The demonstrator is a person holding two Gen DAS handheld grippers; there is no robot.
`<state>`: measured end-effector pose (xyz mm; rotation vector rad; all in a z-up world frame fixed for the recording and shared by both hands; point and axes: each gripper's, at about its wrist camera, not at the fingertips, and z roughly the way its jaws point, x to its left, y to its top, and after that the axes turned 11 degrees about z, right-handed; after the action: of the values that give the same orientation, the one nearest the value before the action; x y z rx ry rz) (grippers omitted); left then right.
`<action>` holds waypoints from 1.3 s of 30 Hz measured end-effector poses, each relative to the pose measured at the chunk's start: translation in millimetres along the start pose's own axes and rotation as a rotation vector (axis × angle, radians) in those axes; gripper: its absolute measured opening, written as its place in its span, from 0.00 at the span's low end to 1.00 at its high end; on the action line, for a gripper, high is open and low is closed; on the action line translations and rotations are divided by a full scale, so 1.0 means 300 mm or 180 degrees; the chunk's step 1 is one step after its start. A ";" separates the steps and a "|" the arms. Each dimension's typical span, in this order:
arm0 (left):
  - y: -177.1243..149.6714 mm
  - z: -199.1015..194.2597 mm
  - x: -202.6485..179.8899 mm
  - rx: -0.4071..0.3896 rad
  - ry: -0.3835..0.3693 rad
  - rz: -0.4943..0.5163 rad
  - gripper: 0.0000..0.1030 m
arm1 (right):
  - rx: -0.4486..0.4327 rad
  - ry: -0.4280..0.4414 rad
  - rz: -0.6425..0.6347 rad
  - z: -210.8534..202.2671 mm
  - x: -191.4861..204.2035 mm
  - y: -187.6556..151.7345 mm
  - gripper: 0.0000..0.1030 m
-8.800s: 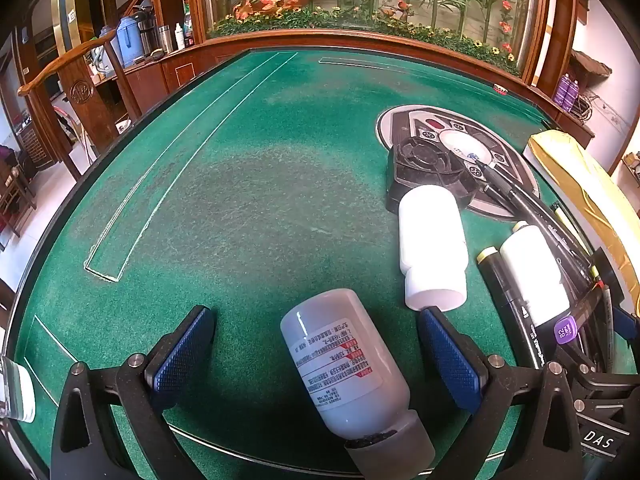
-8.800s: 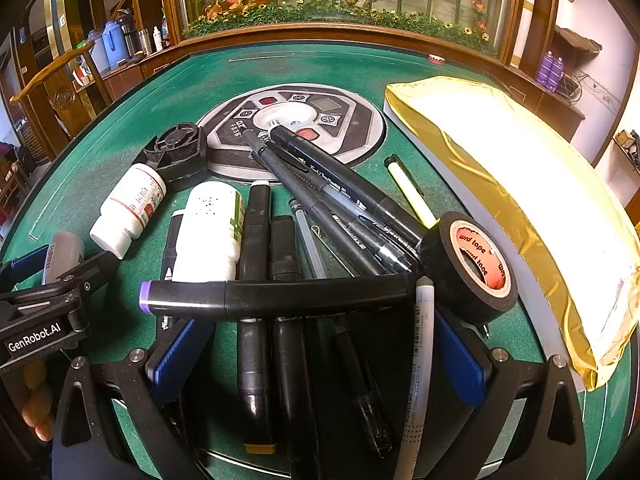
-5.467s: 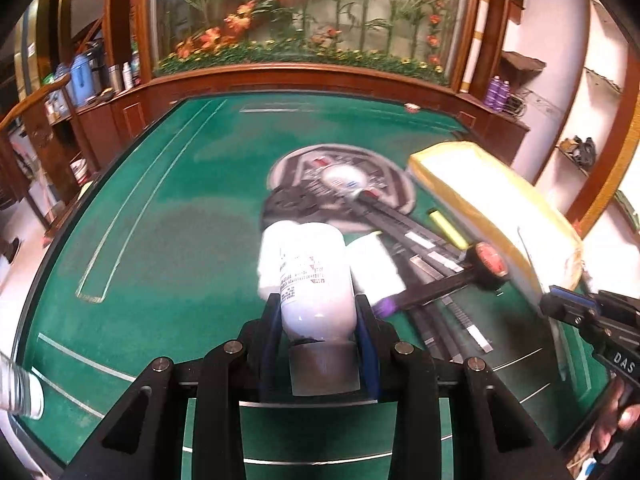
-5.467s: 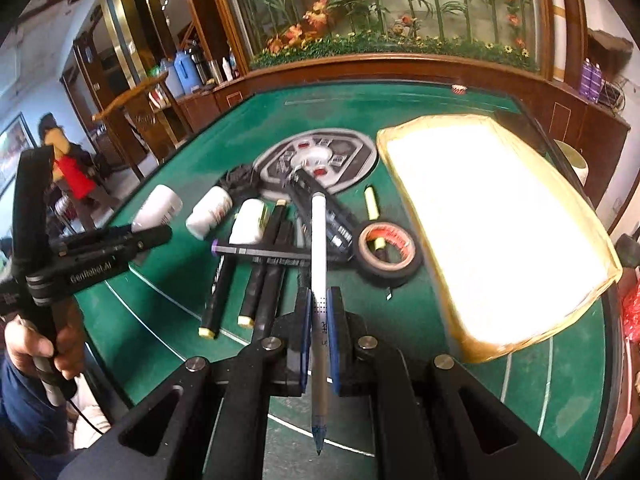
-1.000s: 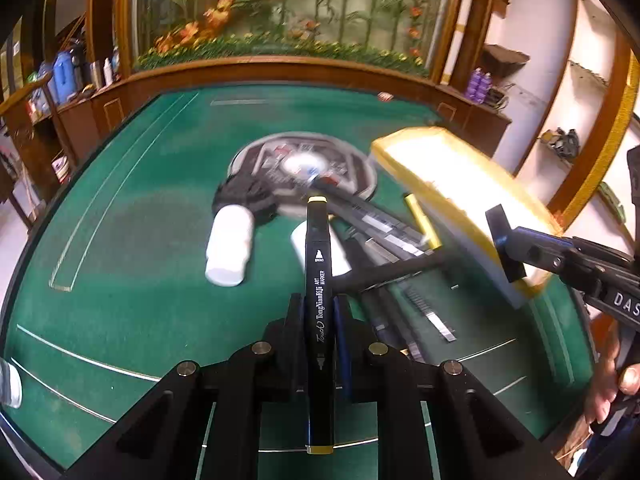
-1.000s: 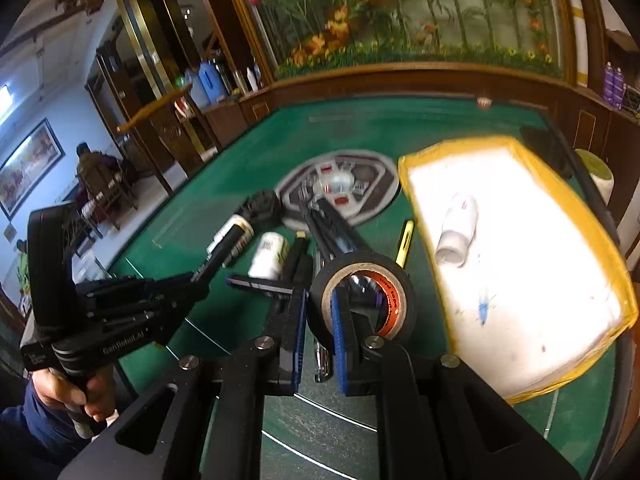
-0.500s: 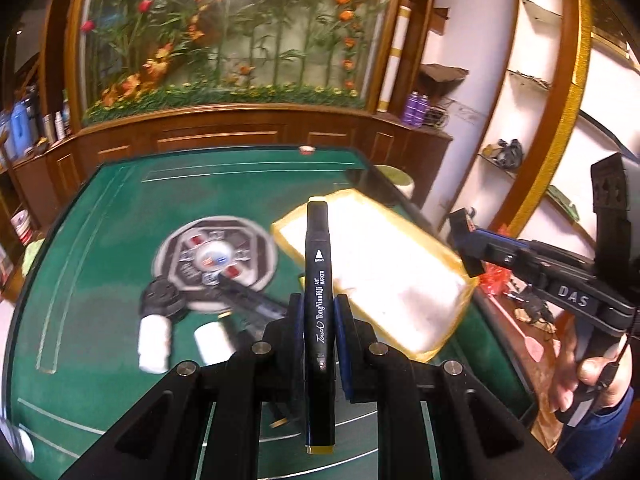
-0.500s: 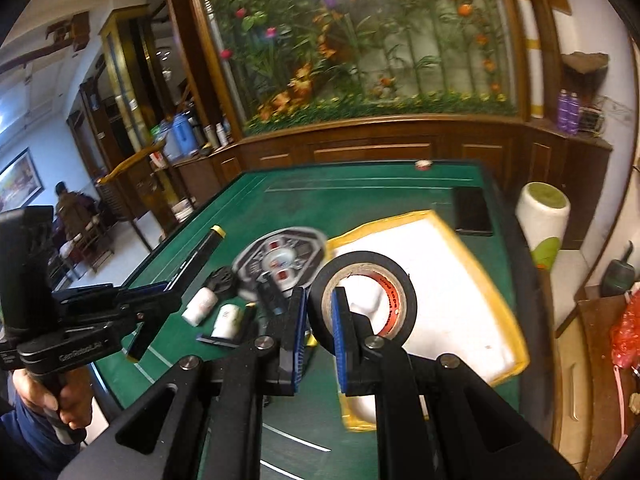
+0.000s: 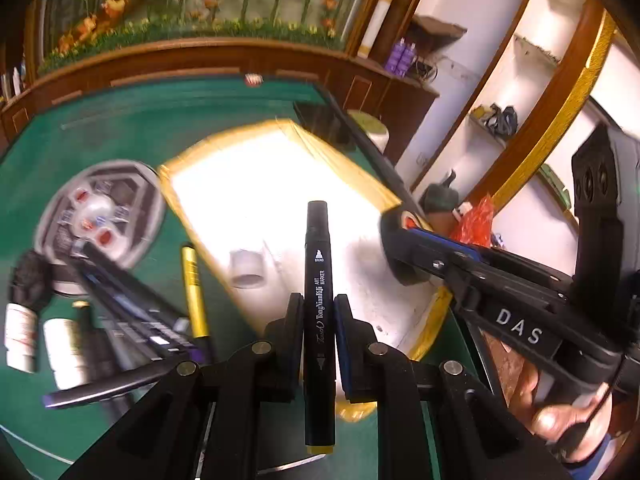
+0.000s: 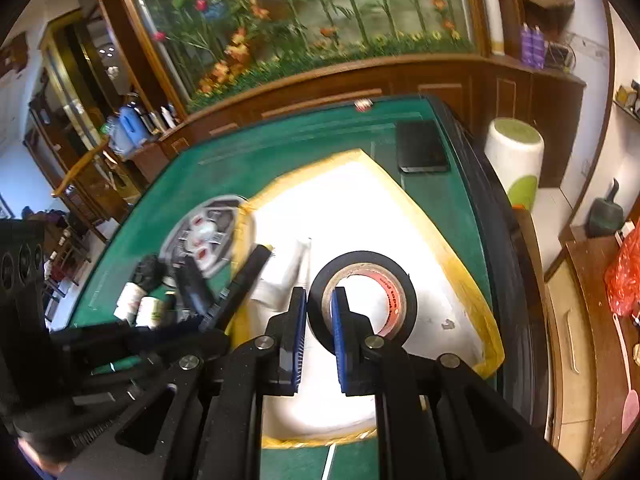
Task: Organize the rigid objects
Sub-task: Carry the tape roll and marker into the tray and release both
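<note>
1. In the left wrist view the left gripper [image 9: 319, 322] sits at the bottom centre of the frame, its two fingers pressed onto a black marker [image 9: 319, 312] that runs straight up the middle, with a yellow end at the bottom and a black cap at the top.
2. In the right wrist view the right gripper [image 10: 319, 322] fills the bottom centre and pinches the wall of a black tape roll [image 10: 365, 302]: one finger is outside the ring, the other inside its brown core.
3. The tape roll stands on edge in that grip, its open hole facing the camera.
4. Beneath both tools lies a white tray [image 10: 476, 300] with a yellow rim, spread over the middle of the frame.
5. On the tray, a white bottle [image 9: 246, 268] lies just left of the marker in the left wrist view; it is blurred.
6. The right gripper reaches in from the right edge of the left wrist view, marked "DAS", with the tape roll at its tip over the tray's right rim.
7. Left of the tray, on the green table [image 9: 120, 132], a yellow pen [image 9: 193, 292] lies beside a blurred heap of dark pens [image 9: 132, 320].
8. Two more white bottles [image 9: 20, 336] lie at the lower left edge.
9. Farther left sits a round grey disc [image 9: 100, 212] with red spots.
10. A dark flat phone [image 10: 422, 148] lies beyond the tray near the table's far corner.
</note>
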<state>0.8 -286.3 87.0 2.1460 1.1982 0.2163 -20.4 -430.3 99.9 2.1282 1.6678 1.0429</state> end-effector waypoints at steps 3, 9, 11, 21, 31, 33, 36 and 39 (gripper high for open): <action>-0.002 0.085 -0.034 0.0107 0.0008 -0.0018 0.14 | 0.0086 -0.0029 0.0077 0.059 -0.035 0.004 0.12; -0.012 0.176 -0.057 0.0230 0.0040 -0.0033 0.14 | 0.0153 -0.0049 0.0170 0.116 -0.073 0.011 0.12; -0.020 0.207 -0.061 0.0295 0.0067 -0.0014 0.14 | 0.0178 -0.0068 0.0191 0.132 -0.084 0.010 0.12; -0.048 0.231 -0.023 0.0403 0.0452 0.0276 0.15 | 0.0228 0.0024 0.0257 0.139 -0.086 -0.022 0.12; -0.046 0.201 0.053 0.0442 0.0309 0.0123 0.15 | 0.0268 -0.0131 0.0152 0.144 -0.025 -0.045 0.12; -0.051 0.193 0.031 0.0395 0.0242 0.0153 0.15 | 0.0247 -0.0108 0.0162 0.132 -0.027 -0.044 0.12; -0.048 0.187 0.003 0.0366 0.0181 0.0194 0.20 | 0.0170 -0.0072 0.0198 0.095 -0.025 -0.050 0.12; -0.060 0.156 0.001 0.0320 0.0168 0.0173 0.38 | 0.0053 -0.0053 0.0218 0.049 -0.020 -0.067 0.12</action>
<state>9.0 -301.5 39.8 2.2747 1.2045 0.2425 -26.2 -425.9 75.5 2.2128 1.6121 1.0307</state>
